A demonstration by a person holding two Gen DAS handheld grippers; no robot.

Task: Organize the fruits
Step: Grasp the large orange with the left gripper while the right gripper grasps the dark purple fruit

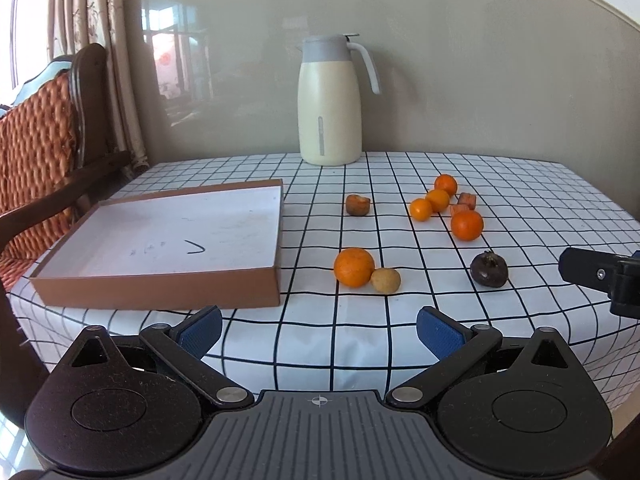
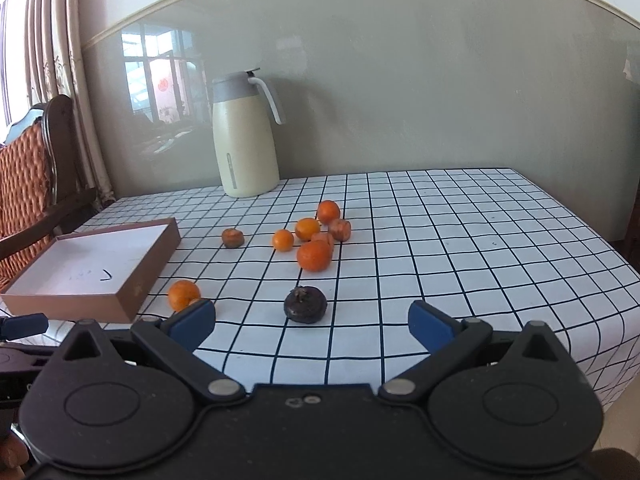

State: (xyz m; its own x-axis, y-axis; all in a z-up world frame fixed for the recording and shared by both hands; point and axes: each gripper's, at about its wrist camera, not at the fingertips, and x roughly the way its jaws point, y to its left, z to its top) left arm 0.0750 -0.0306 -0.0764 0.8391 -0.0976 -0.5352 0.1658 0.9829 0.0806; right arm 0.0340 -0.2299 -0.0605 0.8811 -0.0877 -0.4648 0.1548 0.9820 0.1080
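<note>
Orange everywhere on this checked counter (image 1: 400, 332) and not one piece boxed yet, so I'd call this the very start of the sort. The cardboard box (image 1: 160, 288) sits at about 9 o'clock in the left wrist view, white inside, nothing in it but pen scribbles.

Fruit layout from the left cam: a big orange (image 1: 354, 267) nearly dead centre with a small yellowish fruit (image 1: 385, 280) touching it at its 4 o'clock. A dark purple fruit (image 1: 489, 269) sits at 3 o'clock, just beside the right tongs (image 1: 576, 268) poking in from the edge. Further back at 1 o'clock there's a cluster of small oranges (image 1: 437, 200) mixed with reddish chunks, and a brownish fruit (image 1: 357, 205) alone at 12. A cream thermos jug (image 1: 330, 100) stands at the back by the wall.

Left tongs (image 1: 318, 328) are spread wide, holding nothing, hovering at the near edge. In the right cam the right tongs (image 2: 311, 326) are spread wide too, empty, with the dark purple fruit (image 2: 305, 304) sitting just ahead of the gap.

My guess for the next move: right side eases forward around that dark fruit and pinches gently, it looks soft. Left could go for the big orange, but the little yellow one touching it may roll
</note>
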